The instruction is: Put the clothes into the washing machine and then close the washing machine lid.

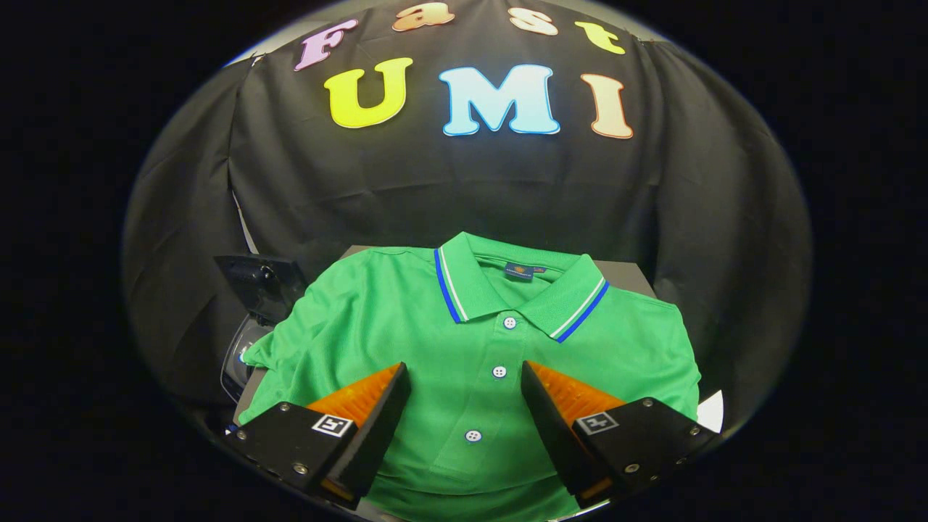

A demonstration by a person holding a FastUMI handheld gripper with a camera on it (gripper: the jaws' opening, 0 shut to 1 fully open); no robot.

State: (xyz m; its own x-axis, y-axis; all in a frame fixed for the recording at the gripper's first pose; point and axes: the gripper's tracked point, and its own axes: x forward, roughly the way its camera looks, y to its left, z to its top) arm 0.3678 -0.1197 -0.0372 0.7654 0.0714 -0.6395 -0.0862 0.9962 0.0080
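Observation:
A green polo shirt (406,326) with a blue and white striped collar lies folded flat on a grey table (629,274). Its button placket runs straight toward me, between my fingers. My gripper (464,377) hovers open just above the shirt's chest, one finger (370,395) on each side of the placket, nothing held between them. Left of the shirt, beyond the table's edge, part of the washing machine (243,348) shows, with its dark lid (261,284) raised. The shirt's left sleeve hangs toward the machine and hides some of its opening.
Black cloth walls close the booth behind and on both sides. A white sheet corner (712,412) pokes out from under the shirt near the right finger. The grey table edge shows behind the collar.

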